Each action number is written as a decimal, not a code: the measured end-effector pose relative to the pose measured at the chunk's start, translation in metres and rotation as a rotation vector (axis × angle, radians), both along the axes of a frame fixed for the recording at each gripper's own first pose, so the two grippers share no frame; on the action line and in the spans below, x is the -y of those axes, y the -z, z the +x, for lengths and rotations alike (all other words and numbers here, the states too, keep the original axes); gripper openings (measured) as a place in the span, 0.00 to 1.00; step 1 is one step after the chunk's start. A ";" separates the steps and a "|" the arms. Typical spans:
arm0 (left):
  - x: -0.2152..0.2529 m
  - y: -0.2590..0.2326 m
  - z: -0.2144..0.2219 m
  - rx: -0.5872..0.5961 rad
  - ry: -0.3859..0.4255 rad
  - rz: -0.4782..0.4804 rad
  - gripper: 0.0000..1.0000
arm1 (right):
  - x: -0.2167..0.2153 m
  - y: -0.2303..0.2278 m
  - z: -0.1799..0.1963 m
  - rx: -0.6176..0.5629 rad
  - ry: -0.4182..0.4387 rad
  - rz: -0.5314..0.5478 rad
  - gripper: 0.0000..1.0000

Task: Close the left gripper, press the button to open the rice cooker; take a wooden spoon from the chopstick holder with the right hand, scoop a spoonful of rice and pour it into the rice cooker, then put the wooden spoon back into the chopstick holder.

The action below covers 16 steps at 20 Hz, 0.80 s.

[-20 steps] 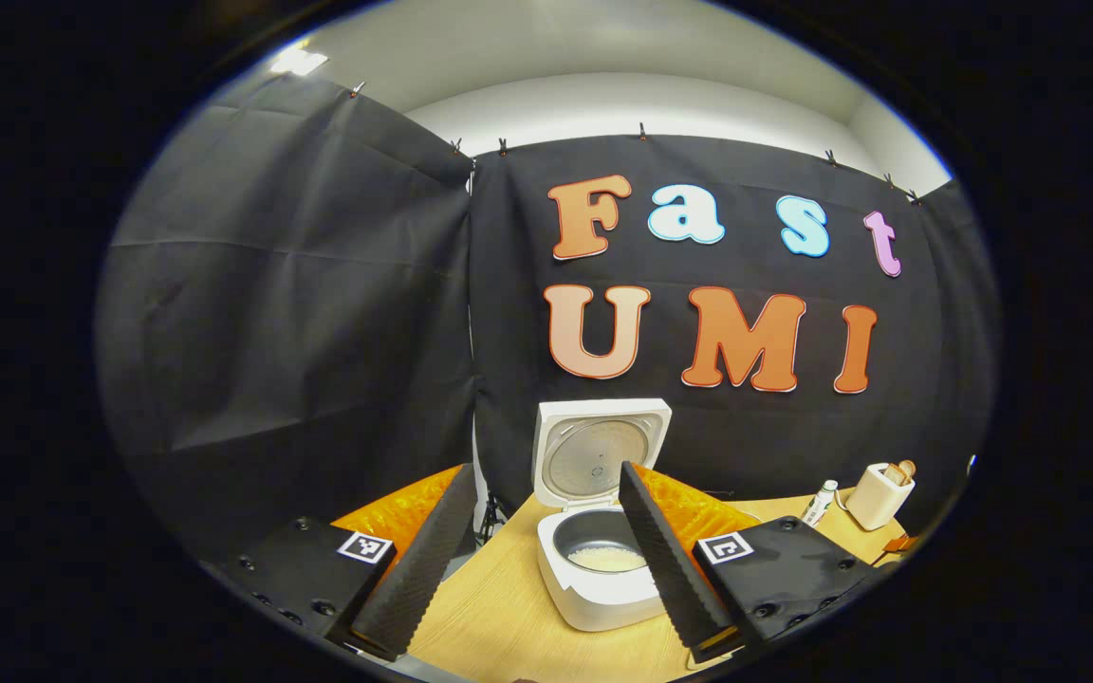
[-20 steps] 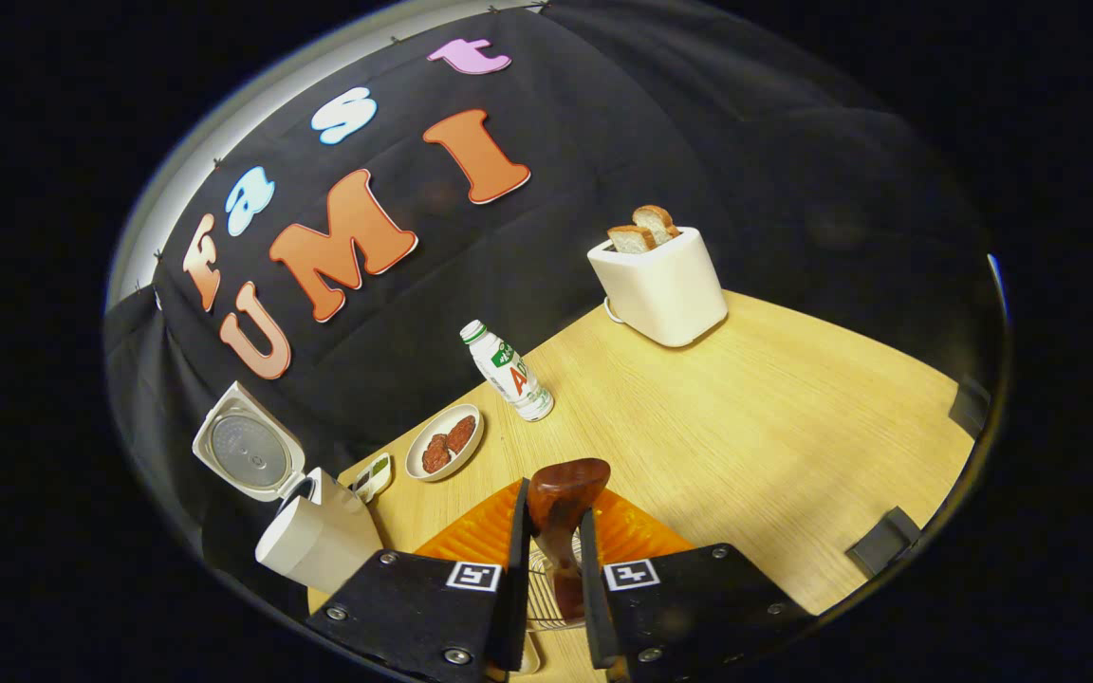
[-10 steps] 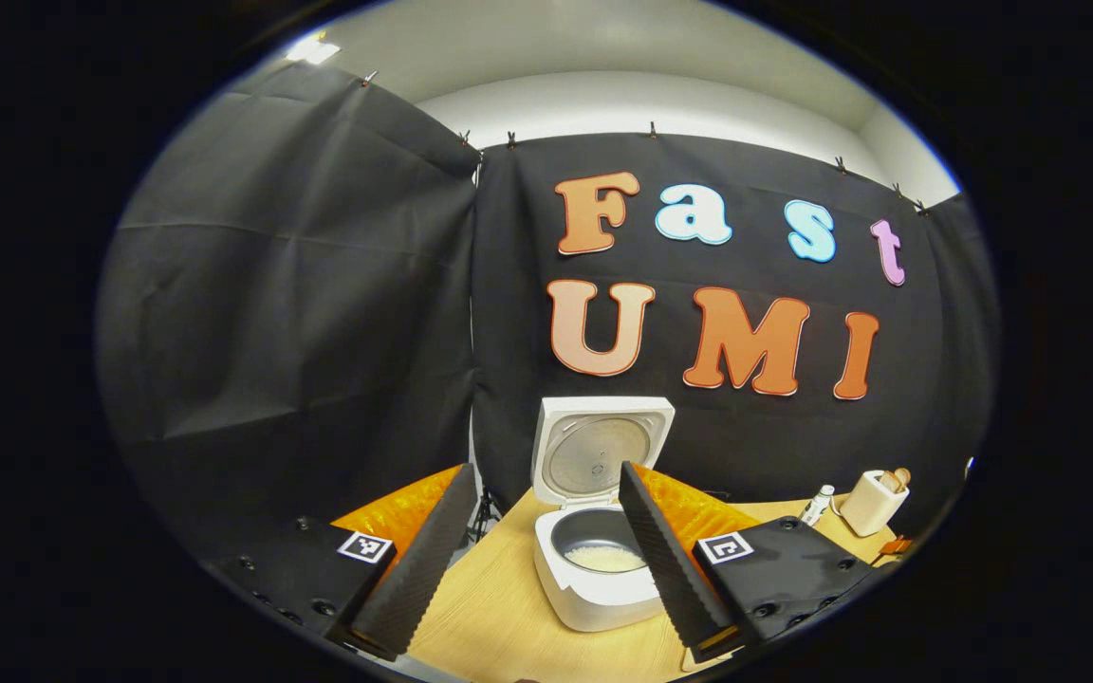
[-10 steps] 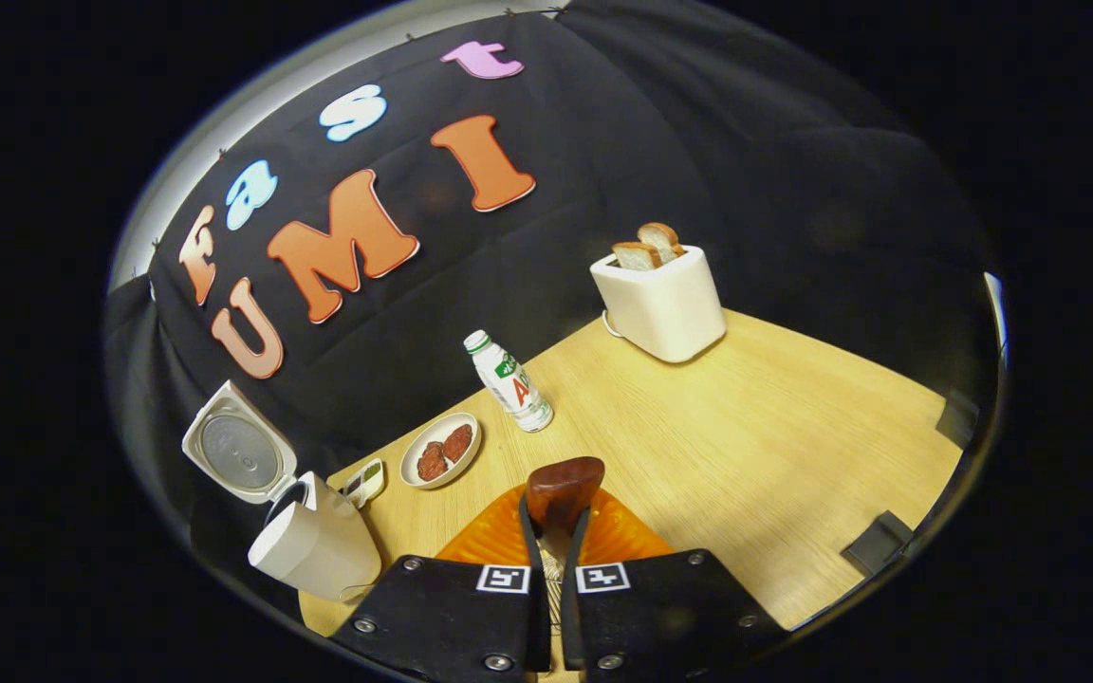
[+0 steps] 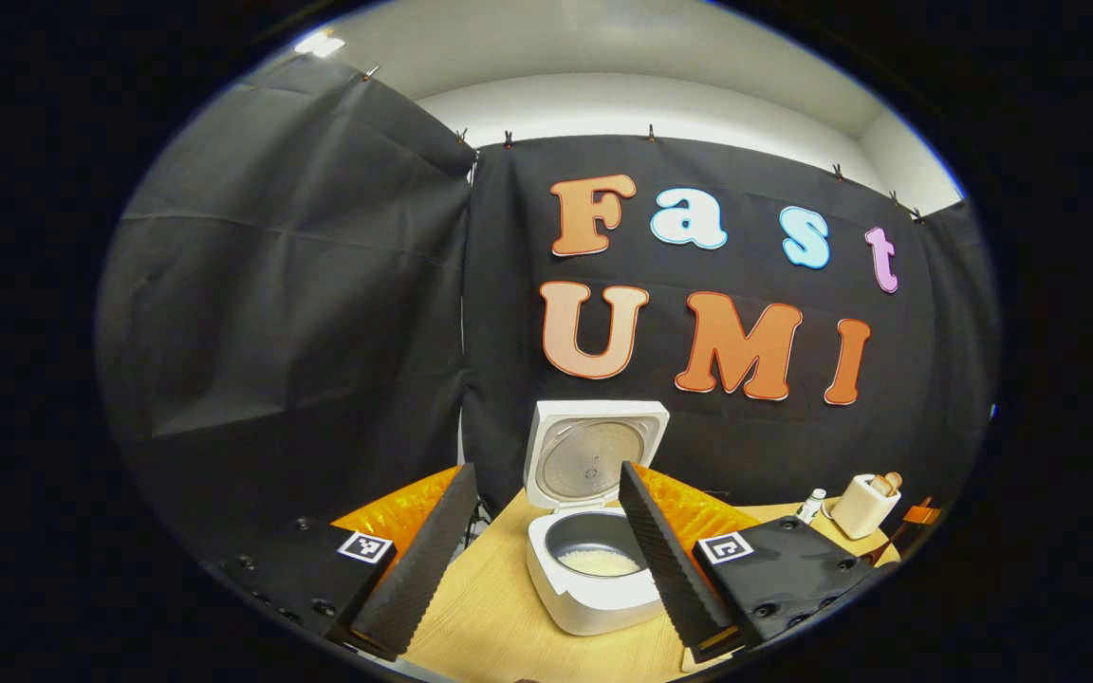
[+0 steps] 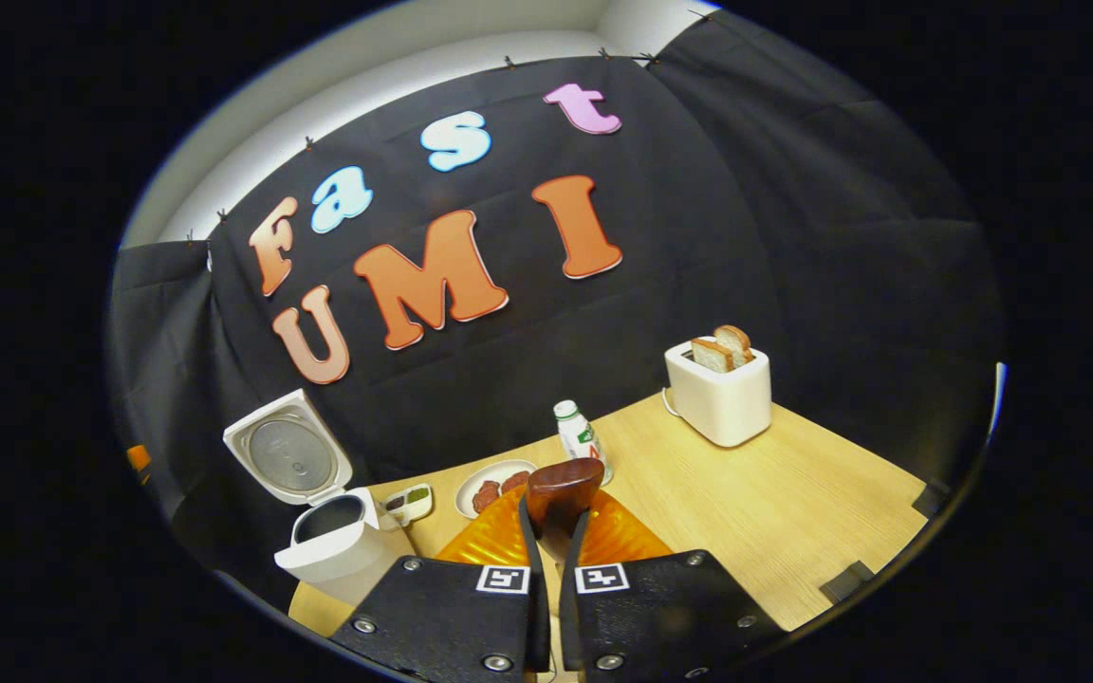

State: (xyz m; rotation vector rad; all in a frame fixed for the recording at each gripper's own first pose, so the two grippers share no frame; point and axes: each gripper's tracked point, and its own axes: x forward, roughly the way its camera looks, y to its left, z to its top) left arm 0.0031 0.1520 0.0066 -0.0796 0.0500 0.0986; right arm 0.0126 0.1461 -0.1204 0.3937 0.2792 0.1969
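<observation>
Right gripper [image 6: 551,531]: I'm seeing it pinching the wooden spoon [image 6: 561,489].
Left gripper [image 5: 537,560]: gaping wide, gripping nothing.
Around: rice cooker [image 5: 589,579] standing lid-up; plate [image 6: 494,489], bottle [image 6: 580,438], toaster [image 6: 719,396] sitting beyond the spoon.

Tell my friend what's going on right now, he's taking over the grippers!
Left hand-held gripper: open, holding nothing, facing the rice cooker.
Right hand-held gripper: shut on the wooden spoon, held up above the table.
Done: cooker lid is up, and rice lies in the pot.
Can't tell: whether this spoonful was already poured.
Left: put the spoon back in the chopstick holder; check first whether a scoop is still owed.
</observation>
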 end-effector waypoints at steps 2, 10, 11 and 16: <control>-0.004 0.002 0.002 -0.006 0.008 -0.014 1.00 | -0.021 -0.013 -0.009 0.037 -0.048 -0.039 0.04; -0.028 -0.001 0.005 -0.006 0.004 0.020 1.00 | -0.097 0.002 -0.041 0.076 -0.189 -0.157 0.03; -0.030 -0.002 0.004 -0.006 0.006 0.022 1.00 | -0.103 0.006 -0.043 0.071 -0.198 -0.163 0.04; -0.039 0.000 0.003 -0.017 0.008 0.033 1.00 | -0.120 0.042 -0.042 0.058 -0.203 -0.249 0.04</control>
